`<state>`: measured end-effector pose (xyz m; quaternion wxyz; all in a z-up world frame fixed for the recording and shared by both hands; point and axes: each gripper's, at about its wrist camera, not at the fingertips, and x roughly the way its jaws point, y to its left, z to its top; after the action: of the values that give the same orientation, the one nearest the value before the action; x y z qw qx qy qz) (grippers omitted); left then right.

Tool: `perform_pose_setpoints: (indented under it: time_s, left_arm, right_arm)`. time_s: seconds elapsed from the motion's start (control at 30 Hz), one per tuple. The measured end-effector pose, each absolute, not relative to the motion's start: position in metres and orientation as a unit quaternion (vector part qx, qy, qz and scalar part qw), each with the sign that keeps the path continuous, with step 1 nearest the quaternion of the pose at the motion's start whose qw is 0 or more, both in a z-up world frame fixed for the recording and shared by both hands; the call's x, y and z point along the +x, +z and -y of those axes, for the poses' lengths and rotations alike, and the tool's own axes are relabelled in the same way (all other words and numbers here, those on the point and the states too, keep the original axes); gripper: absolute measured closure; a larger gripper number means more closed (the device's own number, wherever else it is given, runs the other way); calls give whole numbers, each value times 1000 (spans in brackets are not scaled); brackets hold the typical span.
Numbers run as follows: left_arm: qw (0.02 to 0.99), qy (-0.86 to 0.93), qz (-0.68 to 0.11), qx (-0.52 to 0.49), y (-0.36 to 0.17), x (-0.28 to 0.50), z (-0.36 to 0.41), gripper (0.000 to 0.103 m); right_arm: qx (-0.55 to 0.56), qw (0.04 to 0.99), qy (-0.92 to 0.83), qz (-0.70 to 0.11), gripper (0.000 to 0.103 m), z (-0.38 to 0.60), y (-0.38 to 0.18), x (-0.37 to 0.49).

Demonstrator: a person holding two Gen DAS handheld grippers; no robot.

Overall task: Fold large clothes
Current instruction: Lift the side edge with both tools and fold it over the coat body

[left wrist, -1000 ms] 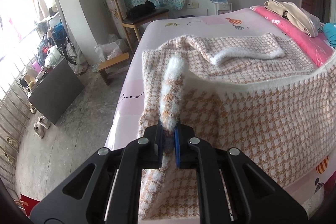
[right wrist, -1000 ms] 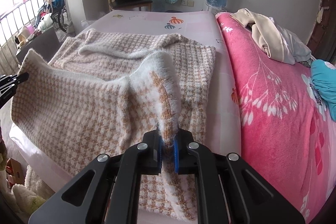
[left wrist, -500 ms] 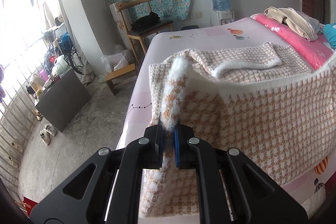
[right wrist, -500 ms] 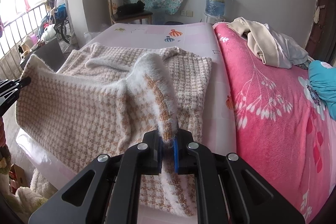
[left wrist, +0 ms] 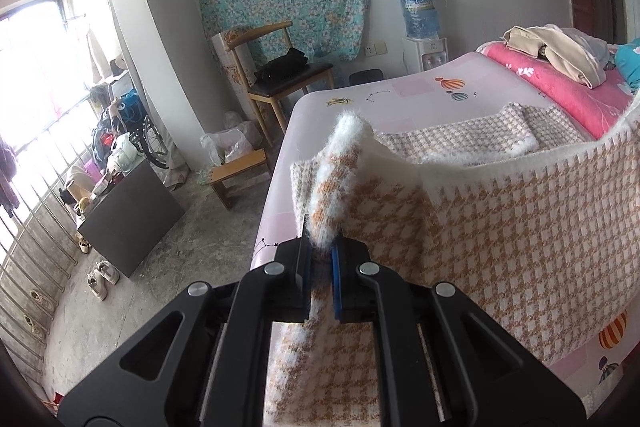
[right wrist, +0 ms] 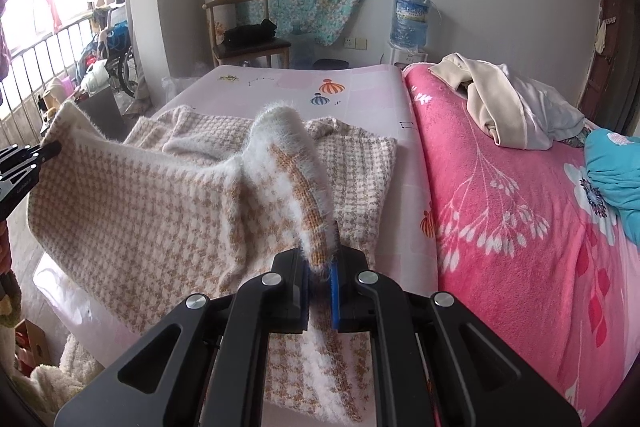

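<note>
While both hands rise, the near edge of the houndstooth sweater [left wrist: 520, 247] comes up higher off the bed [left wrist: 420, 95] than a second ago, and more of the far room shows above it. On the left, the left gripper [left wrist: 320, 259] has its fingers pinched narrow on a fuzzy corner of the hem. On the right, the right gripper [right wrist: 320, 267] clamps the other corner the same way. Between them the knit sags in a shallow curve, while its far half lies flat on the pink sheet. I judge this the lift before carrying the hem forward for a fold. As for containers, a water-cooler bottle [right wrist: 410, 19] stands at the wall, its contents unclear.
</note>
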<state>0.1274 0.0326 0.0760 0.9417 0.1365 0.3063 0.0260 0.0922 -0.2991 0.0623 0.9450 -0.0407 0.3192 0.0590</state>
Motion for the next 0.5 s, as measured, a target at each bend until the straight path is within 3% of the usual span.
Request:
perform_pose_setpoints:
  time_s: [0.5]
  left_arm:
    - [949,24,-282,142,96,161,-30,96]
  right_arm:
    - [-55,954,59,-287,95,298,89,123]
